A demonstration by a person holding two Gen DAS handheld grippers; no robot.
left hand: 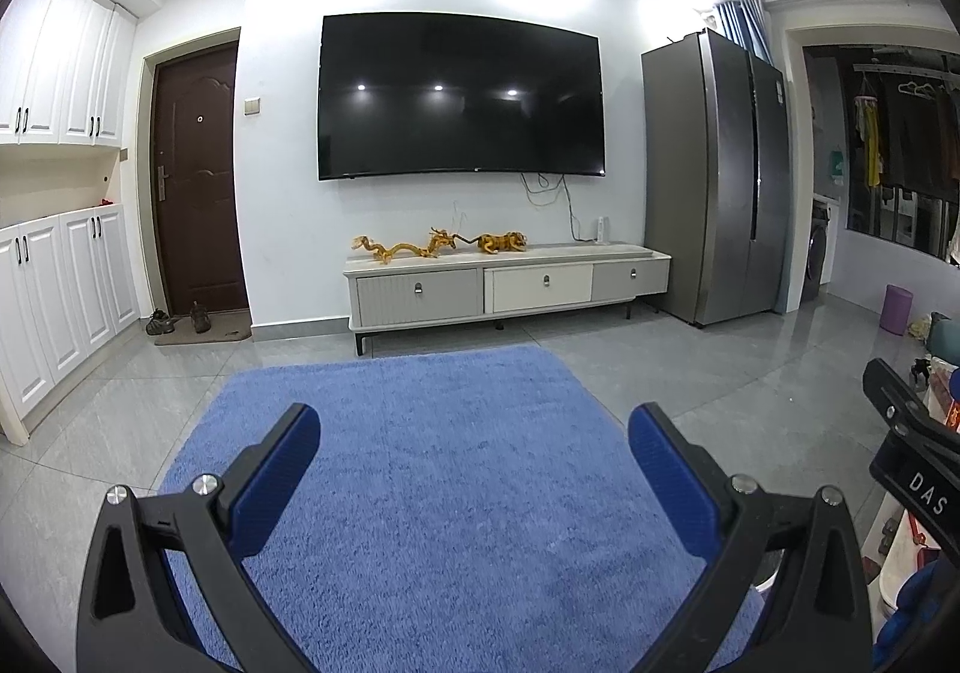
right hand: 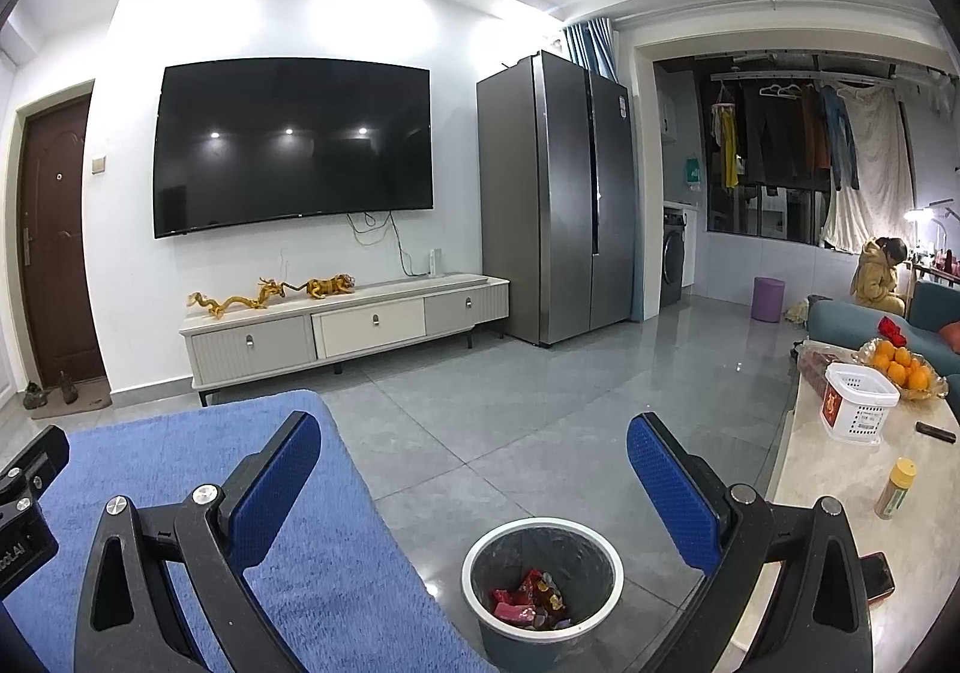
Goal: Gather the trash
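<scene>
A round trash bin point(right hand: 543, 577) with a white rim stands on the grey floor beside the blue rug. Red and brown wrappers point(right hand: 531, 595) lie in its bottom. My right gripper point(right hand: 474, 451) is open and empty, held above and just behind the bin. My left gripper point(left hand: 474, 442) is open and empty over the blue rug point(left hand: 432, 481). The right gripper's body point(left hand: 912, 445) shows at the right edge of the left wrist view. The left gripper's body point(right hand: 27, 499) shows at the left edge of the right wrist view.
A low marble table point(right hand: 840, 493) at the right carries a white basket point(right hand: 858, 403), a bowl of oranges point(right hand: 903, 367), a small yellow bottle point(right hand: 896, 487), a remote and a phone. A TV cabinet point(right hand: 342, 331), fridge point(right hand: 558, 193) and a seated person point(right hand: 879, 274) are further off.
</scene>
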